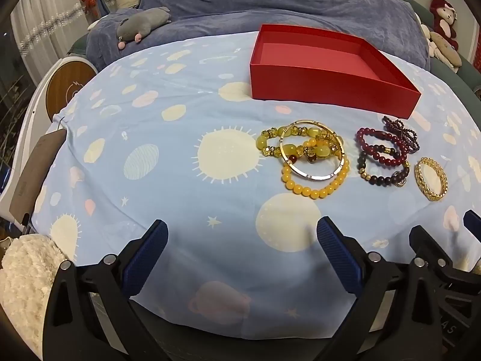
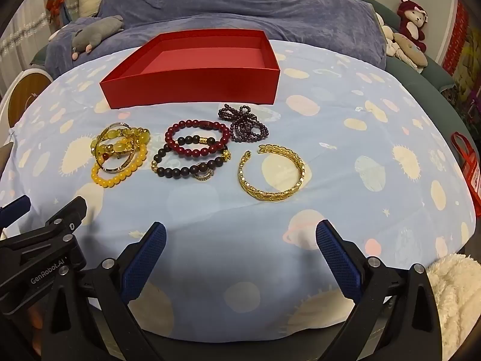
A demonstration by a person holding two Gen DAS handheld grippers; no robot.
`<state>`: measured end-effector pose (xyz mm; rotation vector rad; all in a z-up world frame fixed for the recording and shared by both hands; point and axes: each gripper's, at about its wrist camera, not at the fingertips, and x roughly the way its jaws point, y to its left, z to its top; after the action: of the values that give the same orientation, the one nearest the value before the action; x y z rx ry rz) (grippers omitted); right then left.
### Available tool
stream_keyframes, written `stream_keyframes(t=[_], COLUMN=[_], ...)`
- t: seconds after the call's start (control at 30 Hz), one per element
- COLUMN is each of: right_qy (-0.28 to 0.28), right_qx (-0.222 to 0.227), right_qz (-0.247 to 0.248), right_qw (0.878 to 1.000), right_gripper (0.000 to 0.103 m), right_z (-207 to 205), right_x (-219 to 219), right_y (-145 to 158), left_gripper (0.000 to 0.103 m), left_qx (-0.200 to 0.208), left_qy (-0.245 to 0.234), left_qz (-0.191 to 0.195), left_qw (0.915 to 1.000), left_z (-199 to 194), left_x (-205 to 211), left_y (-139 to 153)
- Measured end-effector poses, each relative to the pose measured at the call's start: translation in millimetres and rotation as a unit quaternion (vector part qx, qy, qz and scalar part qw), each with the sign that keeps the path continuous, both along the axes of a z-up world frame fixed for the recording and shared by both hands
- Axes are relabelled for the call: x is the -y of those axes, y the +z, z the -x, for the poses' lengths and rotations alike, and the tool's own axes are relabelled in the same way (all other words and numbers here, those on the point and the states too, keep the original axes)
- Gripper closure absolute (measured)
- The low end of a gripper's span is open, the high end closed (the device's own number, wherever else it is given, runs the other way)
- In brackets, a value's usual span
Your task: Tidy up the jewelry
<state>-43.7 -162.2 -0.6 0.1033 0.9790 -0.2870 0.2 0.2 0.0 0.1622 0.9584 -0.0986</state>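
An empty red box (image 1: pixel 327 88) (image 2: pixel 192 90) stands at the back of the blue patterned cloth. In front of it lie a pile of yellow bead bracelets with a gold bangle (image 1: pixel 312 159) (image 2: pixel 120 153), red and dark bead bracelets (image 1: pixel 381 156) (image 2: pixel 192 153), a purple bead string (image 1: pixel 402 134) (image 2: pixel 245 124) and a gold cuff (image 1: pixel 430 179) (image 2: pixel 272 173). My left gripper (image 1: pixel 242 234) is open and empty, short of the yellow pile. My right gripper (image 2: pixel 240 236) is open and empty, short of the gold cuff.
The cloth (image 1: pixel 168 162) covers a round table. A blue blanket (image 2: pixel 240 6) and a grey plush (image 1: pixel 141 25) lie behind the box. Plush toys (image 2: pixel 412 24) sit back right. A white fluffy thing (image 1: pixel 27 282) is at the near edge, a red bag (image 2: pixel 469 165) at right.
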Motion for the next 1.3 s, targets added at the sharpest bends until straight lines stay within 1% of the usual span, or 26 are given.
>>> stream_keyframes(t=[0.1,0.17,1.3], right_qy=[0.002,0.004,0.004], right_qx=[-0.001,0.0,0.001], right_qz=[0.001,0.003,0.004], right_qw=[1.0,1.0,1.0], right_gripper=[0.007,0.007,0.007], right_z=[-0.4,-0.5,-0.3], right_x=[-1.2,-2.6,-2.7], right_y=[-0.4,-0.3,1.1], left_gripper=[0.008,0.008,0.008], left_qx=[0.001,-0.001,0.002], left_qy=[-0.003,-0.001,-0.001], left_qz=[-0.002,0.008,0.006], left_qw=[1.0,1.0,1.0], left_z=[0.5,0.0,-0.2], left_x=[1.8,-0.3,0.2], left_y=[0.3,0.5,-0.4])
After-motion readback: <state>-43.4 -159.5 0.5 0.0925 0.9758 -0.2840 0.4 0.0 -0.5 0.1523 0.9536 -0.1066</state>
